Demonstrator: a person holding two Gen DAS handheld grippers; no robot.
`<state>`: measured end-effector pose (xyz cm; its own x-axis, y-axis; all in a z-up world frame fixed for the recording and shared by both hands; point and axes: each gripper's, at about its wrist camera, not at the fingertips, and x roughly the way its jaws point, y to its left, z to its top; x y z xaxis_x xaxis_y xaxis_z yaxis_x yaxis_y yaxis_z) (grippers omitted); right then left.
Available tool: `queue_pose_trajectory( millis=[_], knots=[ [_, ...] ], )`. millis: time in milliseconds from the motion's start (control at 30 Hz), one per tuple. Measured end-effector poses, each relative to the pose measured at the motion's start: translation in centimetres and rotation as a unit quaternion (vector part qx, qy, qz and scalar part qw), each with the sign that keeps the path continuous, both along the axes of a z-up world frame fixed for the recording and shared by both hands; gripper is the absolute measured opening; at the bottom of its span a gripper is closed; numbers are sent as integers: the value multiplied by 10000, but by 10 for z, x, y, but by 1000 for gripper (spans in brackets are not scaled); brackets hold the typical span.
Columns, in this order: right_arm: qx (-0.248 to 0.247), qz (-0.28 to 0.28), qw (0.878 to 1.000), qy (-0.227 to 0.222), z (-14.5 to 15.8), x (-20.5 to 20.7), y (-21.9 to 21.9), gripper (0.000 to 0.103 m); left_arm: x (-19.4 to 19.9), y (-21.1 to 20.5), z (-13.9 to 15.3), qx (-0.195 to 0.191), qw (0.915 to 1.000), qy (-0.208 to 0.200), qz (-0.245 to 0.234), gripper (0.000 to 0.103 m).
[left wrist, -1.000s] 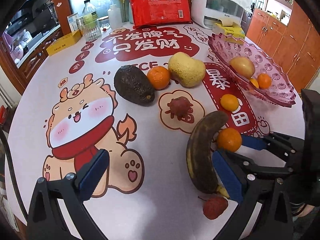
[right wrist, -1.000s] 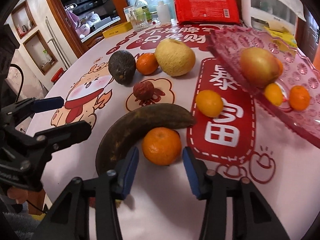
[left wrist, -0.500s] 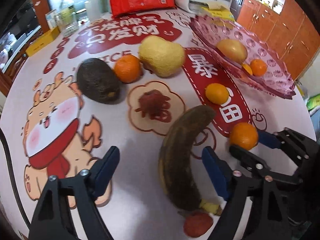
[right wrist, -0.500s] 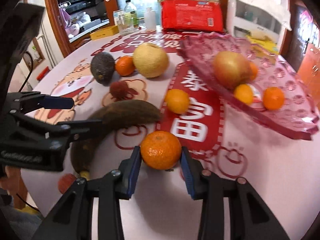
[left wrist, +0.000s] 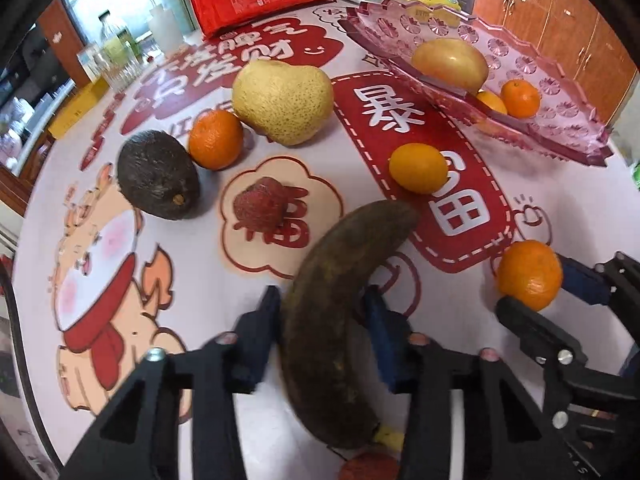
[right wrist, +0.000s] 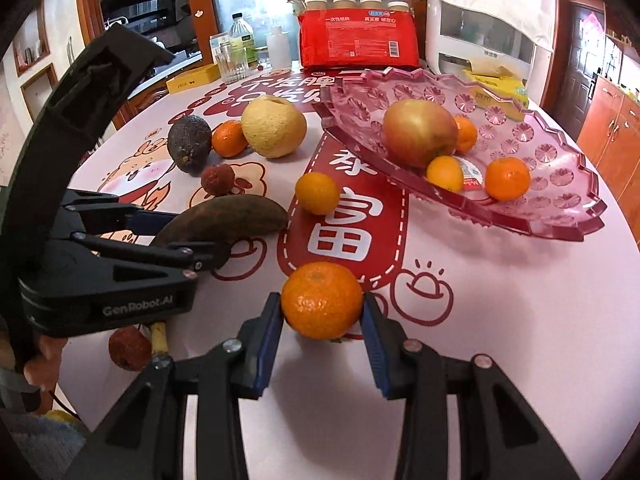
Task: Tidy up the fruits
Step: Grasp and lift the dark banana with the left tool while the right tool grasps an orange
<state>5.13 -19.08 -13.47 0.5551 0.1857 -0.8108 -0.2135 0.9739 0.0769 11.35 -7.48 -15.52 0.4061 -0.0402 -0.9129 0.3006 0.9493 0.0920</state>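
My left gripper is shut on the dark overripe banana, its blue pads on both sides. My right gripper is shut on a mandarin, which also shows in the left wrist view. The pink glass fruit tray holds an apple and three small oranges. On the table lie an avocado, a mandarin, a yellow pear, a red lychee and a small orange.
A second lychee lies by the banana's stem at the near table edge. A red package, bottles, a glass and a white appliance stand at the back. Wooden cabinets are on the right.
My left gripper moved right over the banana and closed on it. My right gripper closed on the mandarin and carried it right, away from the banana.
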Motion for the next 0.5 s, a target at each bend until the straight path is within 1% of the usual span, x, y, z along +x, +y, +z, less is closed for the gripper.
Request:
queue_pose_trajectory(
  millis=[100,233,367,500],
  knots=[
    [15,25,10000,-40,2,-3,1,39,-3,1,1,-80,10000,26,44,35],
    [42,31,9999,-126,7,-7,-1,39,-4,11,1,-268,9994,28,220,32],
    [80,1,9997,-223,13,-10,-3,39,-3,23,4,-523,9978,104,391,31],
    [114,-12,9995,-289,17,-12,-5,39,-7,28,10,-584,9973,23,437,31]
  ],
)
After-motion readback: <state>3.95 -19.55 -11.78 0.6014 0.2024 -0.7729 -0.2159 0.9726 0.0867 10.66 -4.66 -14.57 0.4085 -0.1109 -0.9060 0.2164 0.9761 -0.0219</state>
